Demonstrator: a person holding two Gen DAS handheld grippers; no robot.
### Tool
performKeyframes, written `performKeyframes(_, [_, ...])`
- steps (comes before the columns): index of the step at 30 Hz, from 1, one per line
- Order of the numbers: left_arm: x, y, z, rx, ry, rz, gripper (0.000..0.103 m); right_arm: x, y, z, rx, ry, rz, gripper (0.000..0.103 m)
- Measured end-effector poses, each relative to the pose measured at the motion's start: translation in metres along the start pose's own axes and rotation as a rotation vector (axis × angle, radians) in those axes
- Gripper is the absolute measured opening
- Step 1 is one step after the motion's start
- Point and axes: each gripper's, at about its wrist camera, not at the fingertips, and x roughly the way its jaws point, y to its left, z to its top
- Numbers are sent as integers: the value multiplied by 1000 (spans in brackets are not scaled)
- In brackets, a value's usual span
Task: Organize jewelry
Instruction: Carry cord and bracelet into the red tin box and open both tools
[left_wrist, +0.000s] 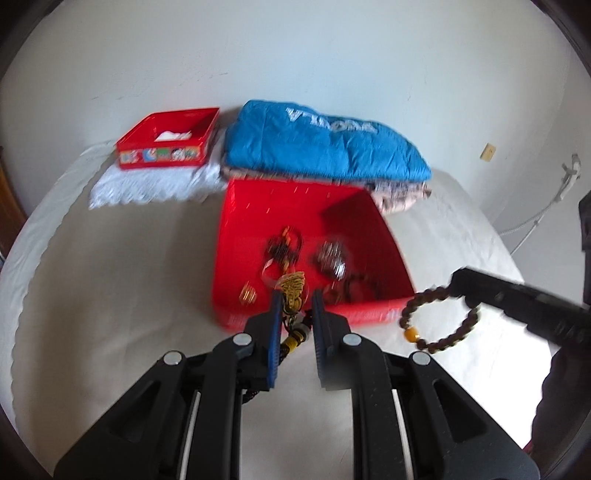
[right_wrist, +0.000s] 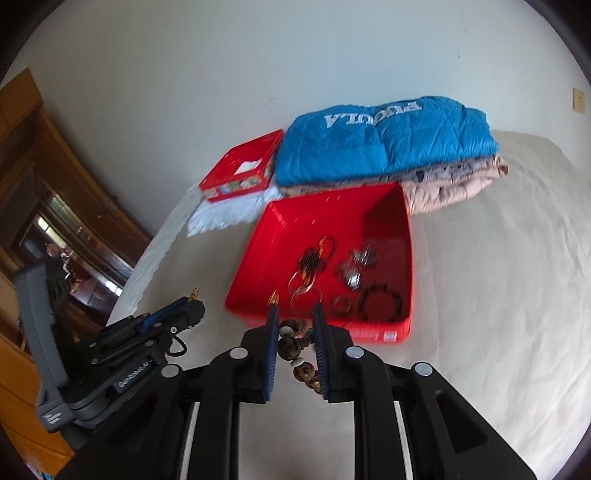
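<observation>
A red tray (left_wrist: 236, 221) (right_wrist: 258, 254) lies on the bed and holds several pieces of jewelry: dark bead strings, a silver chain, rings and a dark bracelet (right_wrist: 380, 301). My left gripper (left_wrist: 295, 306) is shut on a gold carved pendant with a dark cord (left_wrist: 291, 291), held above the tray's near edge. My right gripper (right_wrist: 295, 321) is shut on a brown bead bracelet (right_wrist: 291, 347), which hangs from it in the left wrist view (left_wrist: 439, 319), right of the tray's near corner.
A smaller red box (left_wrist: 166, 140) (right_wrist: 240, 173) sits on a white lace cloth (left_wrist: 155, 184) at the back left. A folded blue quilt (left_wrist: 325, 144) (right_wrist: 384, 136) on patterned bedding lies behind the tray. Wooden furniture (right_wrist: 37, 184) stands at the left.
</observation>
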Motion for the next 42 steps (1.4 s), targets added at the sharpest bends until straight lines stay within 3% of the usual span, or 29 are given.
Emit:
performKeyframes(5, [49, -10, 42, 0, 16, -31, 14, 37, -15, 36, 14, -13, -62, 18])
performKeyframes(12, [137, -11, 81, -10, 107, -43, 14, 102, -46, 73, 32, 25, -125, 18])
performKeyframes(19, [200, 1, 89, -3, 209, 2, 16, 156, -65, 84, 14, 77, -167, 18])
performKeyframes(22, [211, 9, 89, -21, 233, 7, 26, 171, -67, 81, 4, 104, -150, 22])
performKeyframes(24, [212, 13, 88, -26, 233, 6, 33, 173, -68, 79, 9, 106, -138, 23])
performKeyframes(27, [202, 18, 86, -25, 219, -5, 34, 170, -72, 76, 30, 99, -118, 24])
performKeyframes(30, [185, 20, 82, -29, 184, -4, 45, 159, -72, 69, 45, 83, -85, 25])
performKeyframes(34, [153, 22, 72, -36, 133, 28, 60, 136, -66, 58, 35, 46, -72, 47])
performKeyframes(38, [120, 26, 56, -57, 94, 54, 74, 110, -53, 44, -13, 32, -101, 54])
performKeyframes(42, [92, 30, 42, -52, 49, 99, 89, 89, -38, 30, -65, -10, -146, 80])
